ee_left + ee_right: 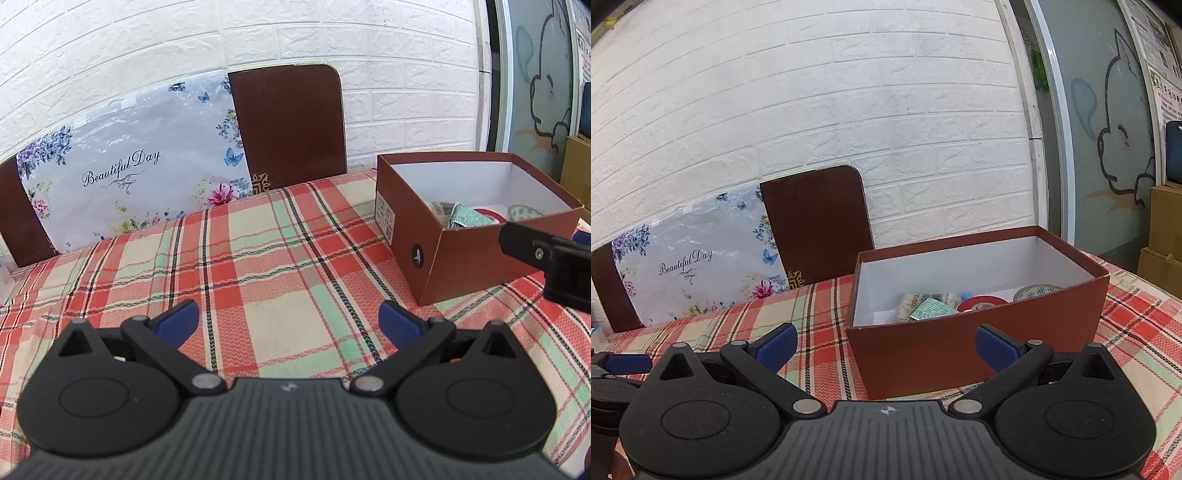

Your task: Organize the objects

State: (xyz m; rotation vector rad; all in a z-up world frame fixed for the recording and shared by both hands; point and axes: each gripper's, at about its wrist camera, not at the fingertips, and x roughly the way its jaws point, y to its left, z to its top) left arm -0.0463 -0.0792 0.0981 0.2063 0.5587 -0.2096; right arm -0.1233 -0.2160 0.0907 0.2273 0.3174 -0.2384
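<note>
1. Nearest to us, low in the left wrist view, the left gripper (289, 320) has its blue fingers spread wide with nothing between them, only bare plaid counter (258, 258) ahead.
2. Moving right in that view, the open brown shoebox (476, 236) sits at the middle right of the frame, well off to the right of the left gripper's line.
3. At the far right edge of that view, a dark finger of the right gripper (554, 258) pokes in just in front of the box.
4. Low in the right wrist view, the right gripper (886, 343) is also spread and holds nothing; the shoebox (975, 354) lies straight ahead and slightly right, its near wall close to the fingertips, its long side running left to right across the frame.
5. Inside the box lie a greenish packet (932, 308) and tape rolls (982, 303).
6. I'd judge the right gripper the nearer to the box; no loose object shows on the counter.
</note>
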